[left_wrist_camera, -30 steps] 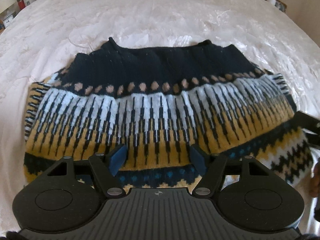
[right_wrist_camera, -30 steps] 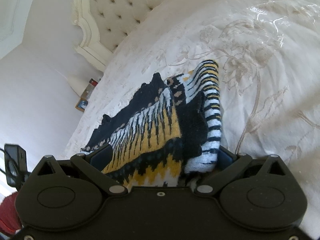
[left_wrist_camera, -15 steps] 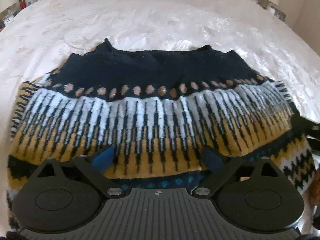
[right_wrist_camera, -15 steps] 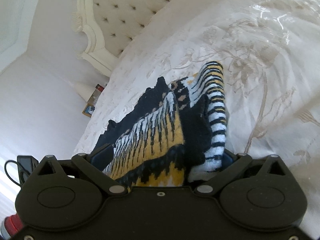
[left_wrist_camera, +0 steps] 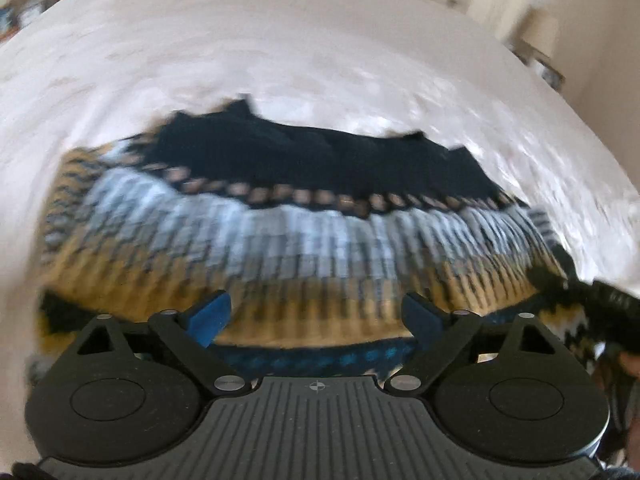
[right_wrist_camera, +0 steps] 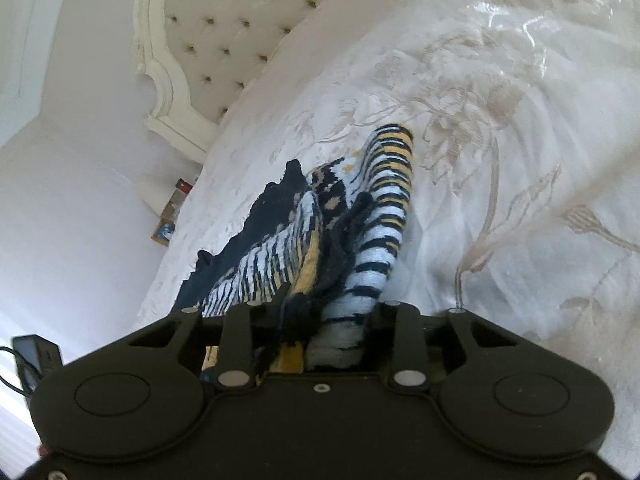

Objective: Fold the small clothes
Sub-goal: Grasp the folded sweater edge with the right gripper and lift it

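Your right gripper pinches the sweater edge, left gripper wide and empty — next, grab its near hem.

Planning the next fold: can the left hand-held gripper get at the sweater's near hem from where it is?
Probably yes. The left hand-held gripper is open over the sweater, nothing lying between; the view is blurred.

A home bedroom: a white embroidered bedspread, a tufted cream headboard, and perhaps a bedside lamp far right.
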Motion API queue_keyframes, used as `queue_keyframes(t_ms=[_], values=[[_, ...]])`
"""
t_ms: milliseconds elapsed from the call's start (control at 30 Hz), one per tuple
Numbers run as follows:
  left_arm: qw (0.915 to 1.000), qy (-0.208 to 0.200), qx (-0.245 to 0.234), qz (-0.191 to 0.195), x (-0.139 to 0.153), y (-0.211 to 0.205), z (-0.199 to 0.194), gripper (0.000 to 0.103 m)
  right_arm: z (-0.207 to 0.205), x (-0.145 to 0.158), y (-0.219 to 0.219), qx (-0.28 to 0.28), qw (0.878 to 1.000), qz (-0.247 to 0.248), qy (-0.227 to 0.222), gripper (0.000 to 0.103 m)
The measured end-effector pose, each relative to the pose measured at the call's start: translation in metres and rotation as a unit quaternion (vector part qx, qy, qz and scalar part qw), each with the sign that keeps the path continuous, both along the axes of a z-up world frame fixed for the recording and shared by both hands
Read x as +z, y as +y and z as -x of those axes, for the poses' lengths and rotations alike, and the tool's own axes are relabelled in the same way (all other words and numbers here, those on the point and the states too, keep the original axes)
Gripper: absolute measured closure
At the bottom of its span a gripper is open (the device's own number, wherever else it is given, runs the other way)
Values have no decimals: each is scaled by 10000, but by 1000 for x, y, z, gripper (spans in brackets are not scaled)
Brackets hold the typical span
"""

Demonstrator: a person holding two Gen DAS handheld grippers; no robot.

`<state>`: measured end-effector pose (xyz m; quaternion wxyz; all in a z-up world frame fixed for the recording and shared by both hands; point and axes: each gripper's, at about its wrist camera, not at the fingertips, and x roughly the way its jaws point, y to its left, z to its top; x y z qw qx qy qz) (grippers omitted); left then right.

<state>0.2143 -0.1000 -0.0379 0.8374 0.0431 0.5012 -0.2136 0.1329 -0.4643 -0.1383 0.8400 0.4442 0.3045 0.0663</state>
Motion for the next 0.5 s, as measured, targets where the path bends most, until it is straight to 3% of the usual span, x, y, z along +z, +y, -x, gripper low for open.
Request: queue_keyframes(t_ms=[233, 500], values=[[9987, 31, 504, 85, 25, 72, -10, 10, -2, 14, 9, 3, 9988, 428, 236, 64], [9950, -136, 933, 338, 29, 137, -31, 10, -19, 58, 31, 8, 9893, 1285, 686, 68]])
